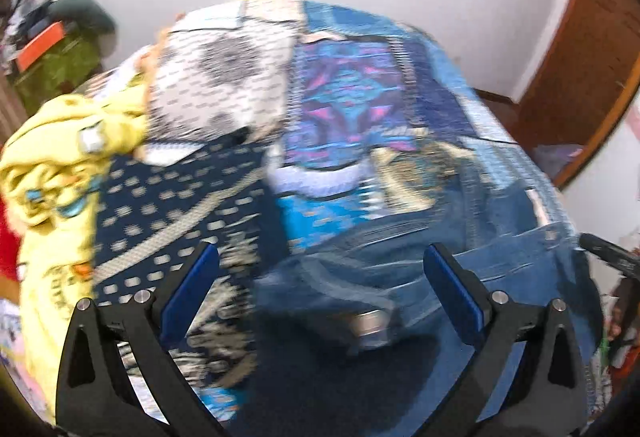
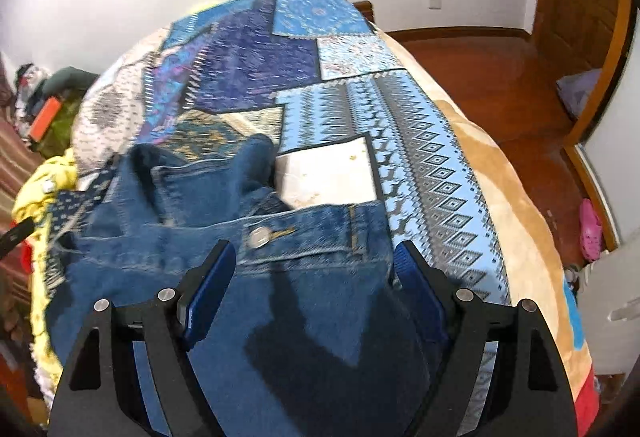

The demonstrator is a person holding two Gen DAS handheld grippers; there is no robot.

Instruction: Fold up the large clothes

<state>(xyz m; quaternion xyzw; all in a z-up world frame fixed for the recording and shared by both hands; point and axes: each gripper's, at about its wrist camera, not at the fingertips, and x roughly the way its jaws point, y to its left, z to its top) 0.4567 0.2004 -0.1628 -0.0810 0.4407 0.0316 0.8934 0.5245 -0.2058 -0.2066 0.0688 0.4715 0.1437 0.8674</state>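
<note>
Faded denim jeans, metal button

Both wrist views angled down, close over jeans, sharing patchwork bedspread

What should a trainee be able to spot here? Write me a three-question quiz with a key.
1. True or false: the jeans lie on the patchwork bedspread.
2. The crumpled garment beside the jeans is: A black, B yellow, C purple.
3. Which fastening shows on the jeans' waistband?

Key: 1 true; 2 B; 3 a metal button.
</note>
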